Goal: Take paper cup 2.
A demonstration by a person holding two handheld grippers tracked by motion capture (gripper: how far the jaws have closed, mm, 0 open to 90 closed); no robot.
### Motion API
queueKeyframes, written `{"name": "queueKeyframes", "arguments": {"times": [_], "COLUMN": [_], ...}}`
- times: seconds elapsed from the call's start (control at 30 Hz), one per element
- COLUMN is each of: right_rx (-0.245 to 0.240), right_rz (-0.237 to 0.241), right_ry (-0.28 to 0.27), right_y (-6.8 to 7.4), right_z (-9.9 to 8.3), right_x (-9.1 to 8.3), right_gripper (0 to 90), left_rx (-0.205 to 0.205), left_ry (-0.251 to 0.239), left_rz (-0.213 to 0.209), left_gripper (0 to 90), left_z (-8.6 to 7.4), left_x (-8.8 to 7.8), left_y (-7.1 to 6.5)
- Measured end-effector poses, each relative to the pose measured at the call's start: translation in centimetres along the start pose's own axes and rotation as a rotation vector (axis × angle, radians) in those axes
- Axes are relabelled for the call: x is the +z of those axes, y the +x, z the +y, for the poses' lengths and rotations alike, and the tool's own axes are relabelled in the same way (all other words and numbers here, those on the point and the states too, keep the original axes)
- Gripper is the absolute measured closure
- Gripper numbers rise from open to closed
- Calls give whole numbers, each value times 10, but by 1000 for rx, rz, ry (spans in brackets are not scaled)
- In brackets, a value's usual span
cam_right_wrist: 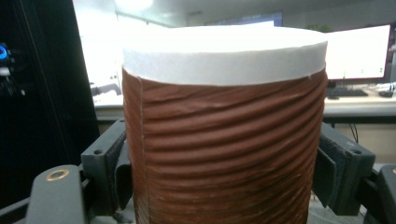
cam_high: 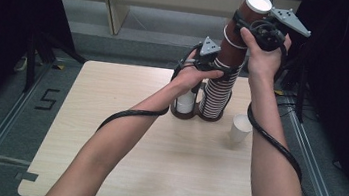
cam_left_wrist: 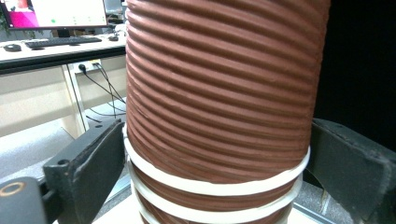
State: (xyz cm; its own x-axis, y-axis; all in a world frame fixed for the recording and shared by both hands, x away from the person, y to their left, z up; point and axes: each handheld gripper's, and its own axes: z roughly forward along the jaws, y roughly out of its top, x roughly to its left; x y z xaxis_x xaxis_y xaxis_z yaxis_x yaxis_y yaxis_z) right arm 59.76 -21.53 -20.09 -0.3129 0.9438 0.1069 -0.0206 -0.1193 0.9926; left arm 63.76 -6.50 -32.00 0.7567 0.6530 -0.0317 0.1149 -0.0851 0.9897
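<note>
Nearest the onlooker, two bare forearms rise from the lower edge of the high view over a pale wooden worktop (cam_high: 118, 171), each trailing a black cable. On the worktop, to the right of centre, a single white paper cup (cam_high: 240, 129) stands mouth down, well apart from both hands.

Farther in, a dark two-ring holder (cam_high: 195, 114) sits on the worktop. Its left ring carries a short white cup (cam_high: 185, 101); its right ring carries a tall stack of brown ribbed paper cups (cam_high: 214, 95), their white rims showing as closely spaced bands.

The left tool (cam_high: 212, 66) is at the upper part of this stack. In the left gripper view its jaws stand on either side of the ribbed wall (cam_left_wrist: 219, 93), set wide; the left pad lies against the cups, while contact on the right cannot be confirmed.

Farthest and highest, the right tool (cam_high: 251, 28) is clenched on the top brown cup (cam_high: 244, 23), both pads pressed to its ribbed sides just below the white rim (cam_right_wrist: 224, 56). This cup is raised and tilted to the right, its lower part still within the stack. Behind it, desks and lit monitors are visible.
</note>
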Motion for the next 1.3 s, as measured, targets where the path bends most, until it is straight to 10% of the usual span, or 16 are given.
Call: {"name": "queueKeyframes", "arguments": {"times": [0.47, 1.3], "right_rx": [22, 30], "right_rz": [30, 111], "right_ry": [-63, -38], "right_y": [-5, 4], "right_z": [21, 1], "right_x": [-28, -98], "right_gripper": [206, 202], "left_rx": [83, 184], "left_ry": [-38, -62], "left_rz": [5, 53], "left_gripper": [39, 46], "left_z": [14, -21], "left_x": [-28, -161], "left_y": [-5, -5]}}
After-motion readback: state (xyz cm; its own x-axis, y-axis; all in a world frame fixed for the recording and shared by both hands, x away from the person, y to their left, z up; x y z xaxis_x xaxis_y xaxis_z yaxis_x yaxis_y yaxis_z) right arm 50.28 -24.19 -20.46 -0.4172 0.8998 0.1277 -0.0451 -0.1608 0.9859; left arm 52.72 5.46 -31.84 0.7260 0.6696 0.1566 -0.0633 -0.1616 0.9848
